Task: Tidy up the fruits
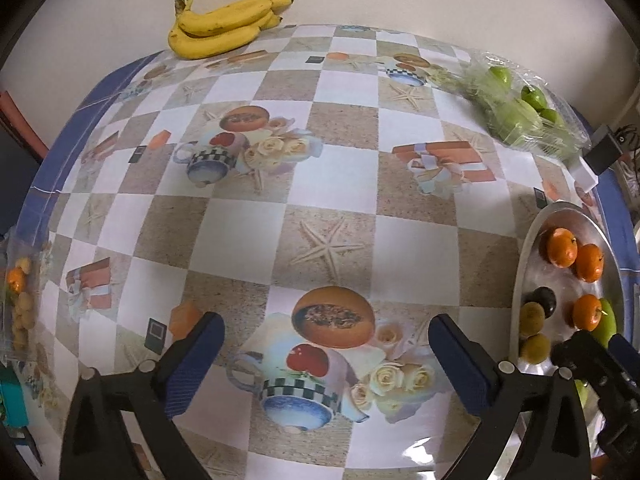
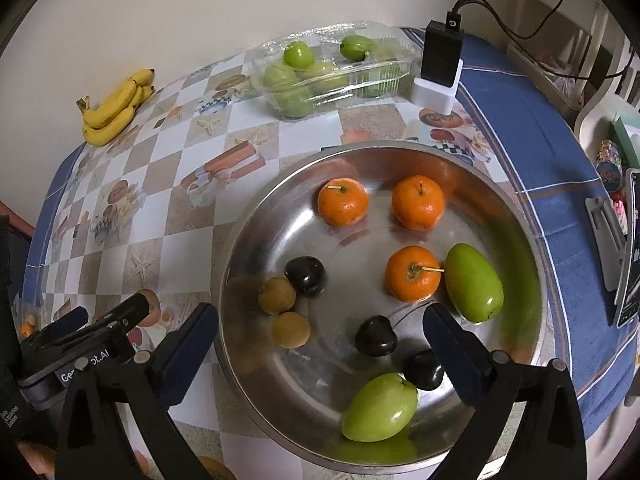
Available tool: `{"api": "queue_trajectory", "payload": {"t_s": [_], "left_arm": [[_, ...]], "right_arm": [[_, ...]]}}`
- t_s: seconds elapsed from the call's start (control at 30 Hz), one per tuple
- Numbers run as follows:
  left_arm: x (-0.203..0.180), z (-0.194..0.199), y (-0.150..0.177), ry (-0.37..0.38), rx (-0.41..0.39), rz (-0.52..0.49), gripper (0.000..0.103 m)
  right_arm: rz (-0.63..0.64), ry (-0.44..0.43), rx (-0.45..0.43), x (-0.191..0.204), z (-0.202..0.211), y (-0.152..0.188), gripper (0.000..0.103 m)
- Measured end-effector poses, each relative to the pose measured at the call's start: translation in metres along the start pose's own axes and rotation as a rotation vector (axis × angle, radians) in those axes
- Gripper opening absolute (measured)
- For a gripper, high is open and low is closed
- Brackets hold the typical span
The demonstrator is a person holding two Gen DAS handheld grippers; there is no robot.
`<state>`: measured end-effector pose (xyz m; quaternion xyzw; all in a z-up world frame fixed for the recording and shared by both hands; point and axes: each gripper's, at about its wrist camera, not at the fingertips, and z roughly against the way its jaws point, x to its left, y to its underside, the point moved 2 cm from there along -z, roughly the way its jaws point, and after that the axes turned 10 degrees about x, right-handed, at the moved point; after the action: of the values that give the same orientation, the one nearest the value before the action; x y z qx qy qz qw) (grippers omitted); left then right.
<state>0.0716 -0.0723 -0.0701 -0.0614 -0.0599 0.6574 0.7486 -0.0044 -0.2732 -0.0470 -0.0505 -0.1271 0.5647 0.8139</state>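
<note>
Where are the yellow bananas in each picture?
Left wrist view: the bananas lie at the top, left of middle, on the far edge of the table by the wall.
Right wrist view: the bananas lie at the upper left, small, on the far edge by the wall.
Shared landmark: the clear box of green fruit, to the right of the bananas in both.

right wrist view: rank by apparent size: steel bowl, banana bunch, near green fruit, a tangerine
1. steel bowl
2. banana bunch and near green fruit: look alike in extent; the bunch is far and the fruit close, so unranked
3. tangerine
</note>
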Motion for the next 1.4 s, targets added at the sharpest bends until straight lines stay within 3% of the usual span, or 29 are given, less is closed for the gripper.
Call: {"api": "queue_trajectory", "payload": {"t_s": [0.33, 0.63, 0.83, 1.07, 1.4], "left_arm": [[0.01, 0.015, 0.009, -0.05, -0.049, -0.019, 0.103], [0.029, 0.03, 0.028, -0.12, -0.028, 0.018, 0.103], [0.033, 0.042, 0.045, -0.153, -0.043, -0.019, 0.103], [0.037, 0.059, 0.057, -0.11, -0.054, -0.007, 0.103], [0.032, 0.073, 0.065, -0.121, -0.086, -0.035, 0.103]], "right_arm": [[0.026, -0.009, 0.01, 0.013, -0.001, 0.011, 0.102], [0.037, 0.018, -0.007, 0.02, 0.015, 0.031, 0.102], [0.031, 0.029, -0.015, 0.018, 0.023, 0.047, 0.102], [0.035, 0.036, -0.044, 0.018, 0.034, 0.06, 0.102], [0.023, 0.059, -0.089, 0.016, 0.048, 0.065, 0.102]]}}
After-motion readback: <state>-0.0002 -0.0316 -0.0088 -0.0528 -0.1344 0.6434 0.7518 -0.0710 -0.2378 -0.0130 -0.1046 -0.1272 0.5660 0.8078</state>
